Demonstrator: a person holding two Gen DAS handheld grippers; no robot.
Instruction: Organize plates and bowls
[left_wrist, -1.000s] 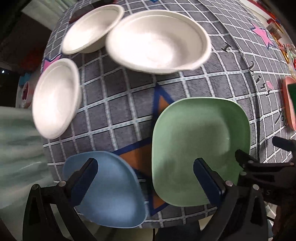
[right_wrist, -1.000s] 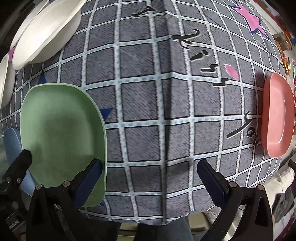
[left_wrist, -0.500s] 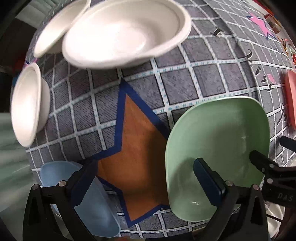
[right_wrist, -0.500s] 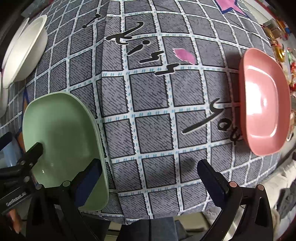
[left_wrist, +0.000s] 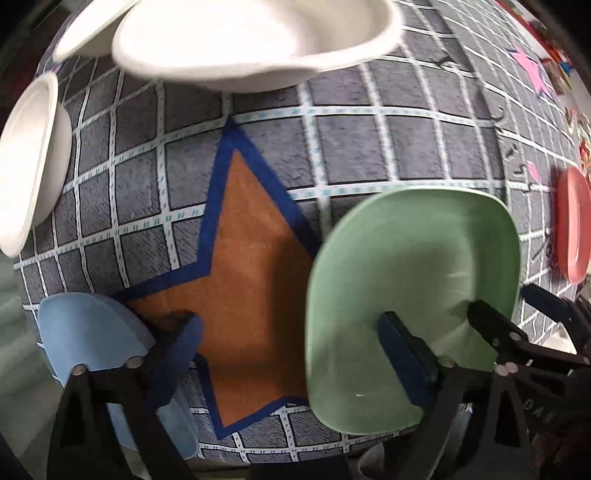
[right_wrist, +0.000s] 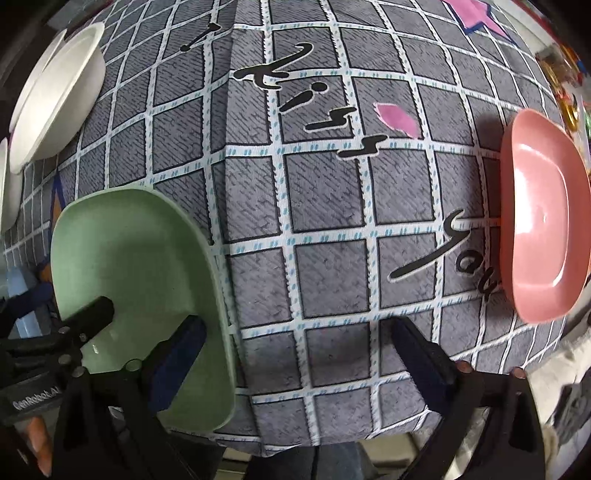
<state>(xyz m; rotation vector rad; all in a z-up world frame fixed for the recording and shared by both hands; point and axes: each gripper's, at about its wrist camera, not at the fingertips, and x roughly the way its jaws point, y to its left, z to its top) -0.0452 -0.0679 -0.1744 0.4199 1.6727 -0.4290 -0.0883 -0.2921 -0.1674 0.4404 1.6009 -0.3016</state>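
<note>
A green plate lies on the grey checked cloth near the front edge; it also shows in the right wrist view. My left gripper is open, its right finger over the green plate and its left finger by a blue plate. My right gripper is open, its left finger over the green plate's right rim. A pink plate lies at the right. White bowls sit at the back, another white bowl at the left.
The grey checked tablecloth has an orange star between the blue and green plates. The front table edge runs just below both grippers. Colourful small items lie at the far right.
Both grippers have moved forward and lower toward the table. The left gripper's right finger and the right gripper's left finger now reach over the green plate. The pink plate came further into the right view.
</note>
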